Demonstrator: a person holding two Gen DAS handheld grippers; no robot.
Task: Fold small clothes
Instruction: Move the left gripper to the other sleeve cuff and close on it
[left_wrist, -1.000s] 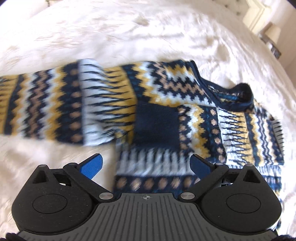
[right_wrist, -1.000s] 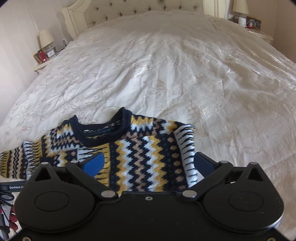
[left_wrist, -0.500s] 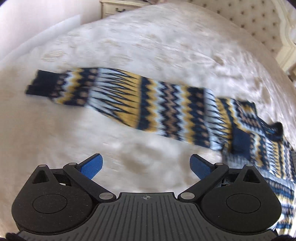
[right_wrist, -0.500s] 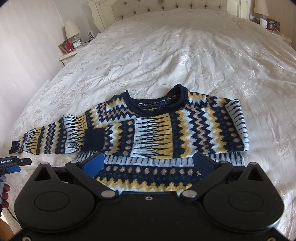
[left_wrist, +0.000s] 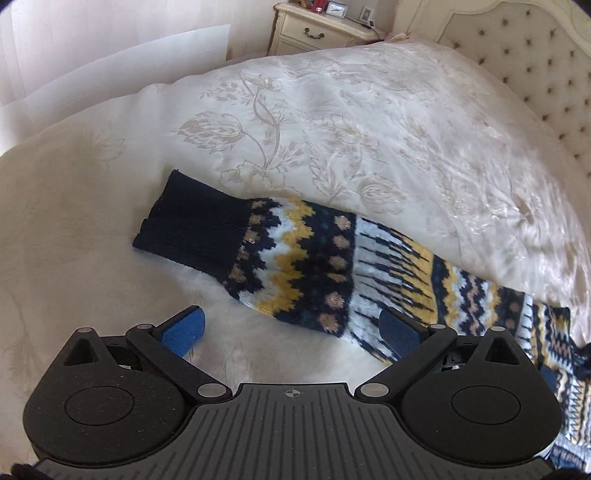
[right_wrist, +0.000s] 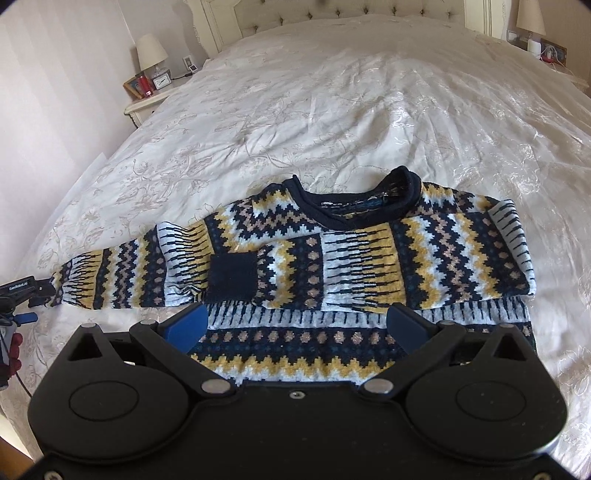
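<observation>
Ahead of the left tongs (left_wrist: 290, 328), whose blue pads are spread apart and empty, a patterned sweater sleeve (left_wrist: 332, 273) is seen stretched across the cream bedspread (left_wrist: 332, 110), its navy cuff (left_wrist: 192, 229) farthest out. From the right wrist, the right tongs (right_wrist: 295, 325) are likewise held apart above the sweater (right_wrist: 332, 258), which is laid flat on the bed with one sleeve folded across its chest.

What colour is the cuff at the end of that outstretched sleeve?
Plain dark navy cuff, clearest in the left wrist view.
</observation>
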